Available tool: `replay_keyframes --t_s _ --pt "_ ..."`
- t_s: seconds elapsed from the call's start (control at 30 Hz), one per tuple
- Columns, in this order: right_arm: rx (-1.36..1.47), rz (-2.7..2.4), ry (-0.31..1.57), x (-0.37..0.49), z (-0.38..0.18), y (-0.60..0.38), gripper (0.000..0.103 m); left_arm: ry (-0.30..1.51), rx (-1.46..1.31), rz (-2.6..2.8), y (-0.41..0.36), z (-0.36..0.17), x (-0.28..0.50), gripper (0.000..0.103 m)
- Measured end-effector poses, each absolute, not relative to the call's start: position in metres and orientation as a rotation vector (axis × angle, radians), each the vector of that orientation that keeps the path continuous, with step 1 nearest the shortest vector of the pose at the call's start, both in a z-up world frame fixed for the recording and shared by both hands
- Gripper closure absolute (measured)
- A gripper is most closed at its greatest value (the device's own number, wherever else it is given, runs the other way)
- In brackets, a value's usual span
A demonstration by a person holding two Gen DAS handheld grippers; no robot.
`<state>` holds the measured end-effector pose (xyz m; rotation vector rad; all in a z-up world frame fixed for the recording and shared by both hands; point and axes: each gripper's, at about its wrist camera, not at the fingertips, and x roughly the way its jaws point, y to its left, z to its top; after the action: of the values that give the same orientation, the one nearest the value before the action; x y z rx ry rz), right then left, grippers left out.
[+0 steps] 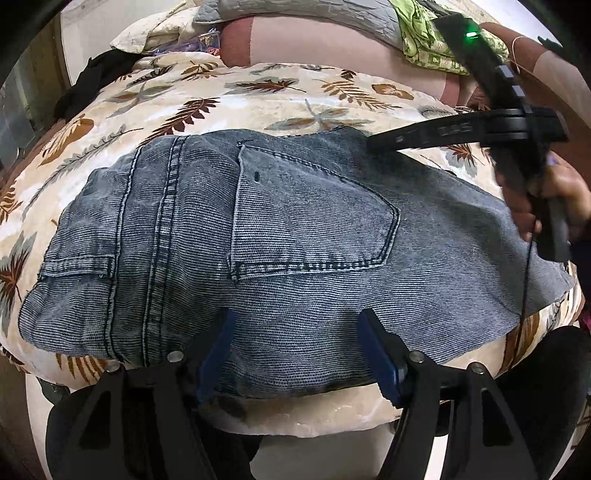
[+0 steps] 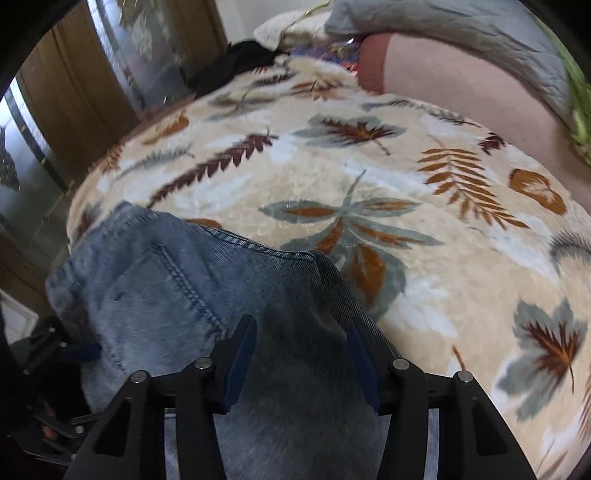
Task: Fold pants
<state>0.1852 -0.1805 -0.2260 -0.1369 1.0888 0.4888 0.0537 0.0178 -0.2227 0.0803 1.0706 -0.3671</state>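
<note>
The blue denim pants (image 1: 295,236) lie folded in a compact bundle on the leaf-print blanket (image 1: 258,92), back pocket facing up. My left gripper (image 1: 299,332) is open over the near edge of the bundle, its blue pads apart above the denim. My right gripper (image 2: 301,339) is open just above the far right part of the pants (image 2: 177,280), with denim showing between its pads. In the left wrist view the right gripper's body (image 1: 461,129) reaches in from the right over the bundle's far corner.
A pink bolster (image 1: 314,44), a grey quilt (image 1: 295,11), a green cloth (image 1: 424,33) and a black garment (image 1: 96,77) lie at the back of the bed. The bed's near edge (image 1: 314,413) is just below the pants. A wooden door (image 2: 74,74) stands left.
</note>
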Motion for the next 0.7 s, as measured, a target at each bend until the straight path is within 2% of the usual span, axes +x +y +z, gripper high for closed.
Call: replay_keyframes --t_s 0.03,0.07,0.1,0.2,0.3,0.47,0.7 --pt "-0.144 0.490 1.103 0.189 -0.230 -0.179 0.052 1.073 0.079 -0.372 0.018 -0.223 0.054 0.031" --pt "-0.154 0.490 1.123 0.194 -0.235 -0.177 0.068 1.076 0.077 -0.379 0.018 -0.224 0.054 0.030" --pt "-0.165 0.490 1.142 0.197 -0.240 -0.175 0.075 1.078 0.076 -0.381 0.018 -0.224 0.055 0.029" --pt "-0.198 0.484 1.158 0.201 -0.246 -0.171 0.082 1.075 0.080 -0.386 0.018 -0.226 0.055 0.029" --pt "-0.199 0.425 1.126 0.205 -0.242 -0.171 0.098 1.077 0.065 -0.379 0.020 -0.223 0.056 0.029" --pt "-0.131 0.315 1.147 0.218 -0.250 -0.171 0.100 1.037 0.068 -0.358 0.016 -0.209 0.052 0.029" --pt "0.112 0.208 1.059 0.186 -0.206 -0.219 0.098 1.078 0.136 -0.353 0.012 -0.218 0.042 0.029"
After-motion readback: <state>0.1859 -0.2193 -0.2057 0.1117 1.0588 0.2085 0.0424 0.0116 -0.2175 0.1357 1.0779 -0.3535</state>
